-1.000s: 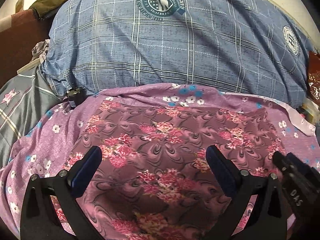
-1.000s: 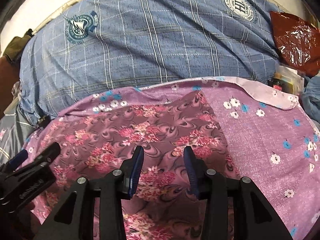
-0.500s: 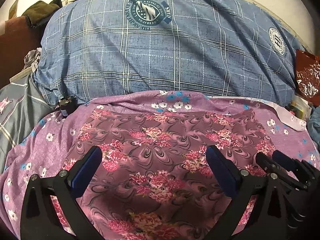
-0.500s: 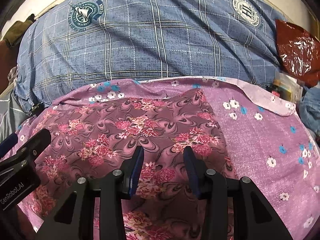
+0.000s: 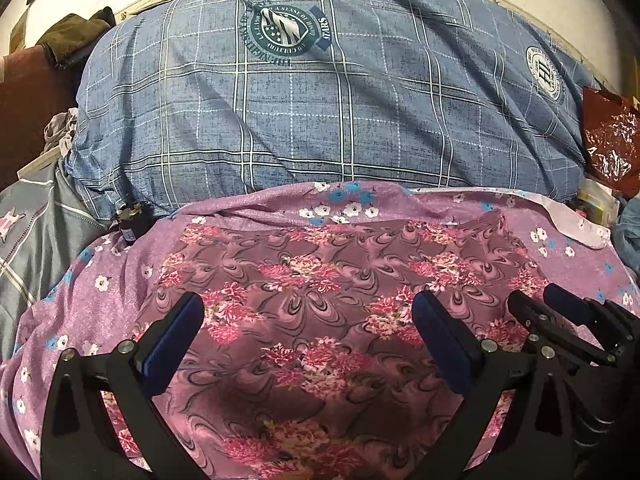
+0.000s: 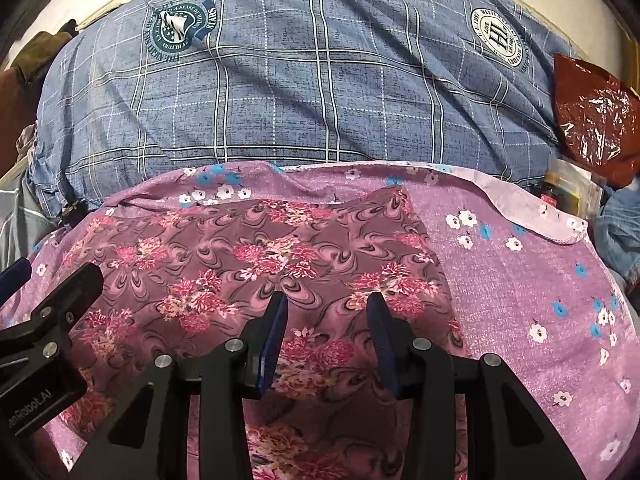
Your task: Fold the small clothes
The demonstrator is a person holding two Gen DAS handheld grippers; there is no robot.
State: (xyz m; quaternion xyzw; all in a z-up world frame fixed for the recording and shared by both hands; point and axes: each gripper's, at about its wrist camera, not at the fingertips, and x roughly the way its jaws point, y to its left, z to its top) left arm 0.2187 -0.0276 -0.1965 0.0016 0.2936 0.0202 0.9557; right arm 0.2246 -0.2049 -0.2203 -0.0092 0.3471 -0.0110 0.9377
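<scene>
Hovering both tongs over the dark floral garment [image 5: 320,304], you have it where a fold can start: it lies spread flat on the lilac flowered sheet [image 6: 520,280] of the bed, its far edge just short of the blue plaid pillow [image 5: 320,112]. Laid out like that, its near hem sits under your tools, probably so each can take a corner.

Your left tongs [image 5: 308,320] stand wide apart, nothing between the blue pads, the cloth visible below the gap. Your right tongs [image 6: 326,312] are partly apart, narrower than the left, and also hold nothing; whether the pad tips touch the fabric cannot be told. Each tool shows at the edge of the other's view, so they sit side by side, close together, the right one toward the garment's right edge.

Both point forward and downward at the cloth, angled toward the pillow rather than straight down. A red foil bag [image 6: 592,120] and small clutter lie off to the right, well clear.
</scene>
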